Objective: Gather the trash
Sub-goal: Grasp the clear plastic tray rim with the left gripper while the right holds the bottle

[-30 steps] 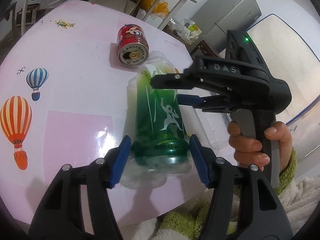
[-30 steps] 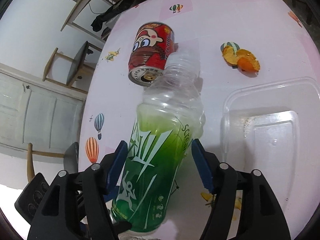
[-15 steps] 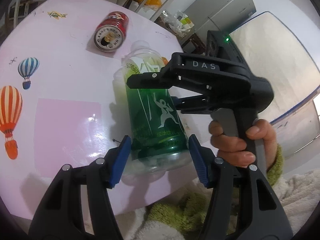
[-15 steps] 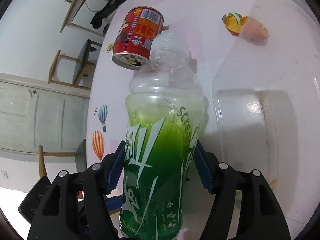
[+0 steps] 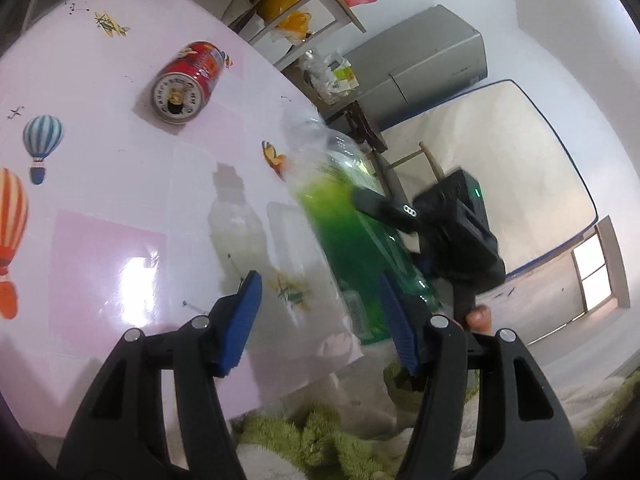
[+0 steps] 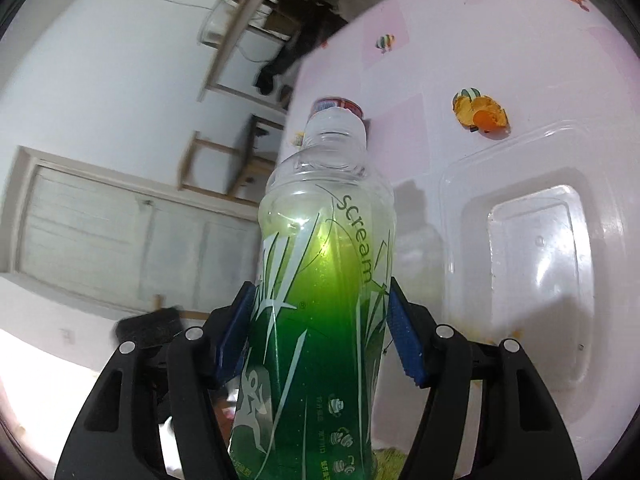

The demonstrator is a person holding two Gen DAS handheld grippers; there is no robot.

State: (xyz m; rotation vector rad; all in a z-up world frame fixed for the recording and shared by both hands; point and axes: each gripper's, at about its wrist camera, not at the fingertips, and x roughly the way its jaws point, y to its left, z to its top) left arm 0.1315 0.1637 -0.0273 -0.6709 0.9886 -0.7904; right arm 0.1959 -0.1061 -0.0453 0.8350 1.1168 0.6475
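Observation:
A clear bottle with a green label (image 6: 320,280) stands nearly upright between the blue pads of my right gripper (image 6: 320,344), which is shut on its lower half and holds it off the table. In the left wrist view the bottle (image 5: 352,232) is blurred and leans off to the right, past my right-hand finger. My left gripper (image 5: 320,320) is open over the pink table (image 5: 100,200), its pads pressing on nothing. A red drink can (image 5: 186,82) lies on its side further back, and only its top (image 6: 340,105) shows behind the bottle neck.
A clear plastic container (image 6: 520,260) lies on the table right of the bottle, with orange peel (image 6: 480,114) beyond it. The table's near edge runs just under my left gripper, above green fuzzy cloth (image 5: 320,440). A person's fingertip (image 5: 478,316) shows on the right gripper's handle.
The bottle lay with its base between my left pads. The right gripper has closed on it, raised it upright and carried it right, out of the left jaws. The left gripper tilted up slightly.

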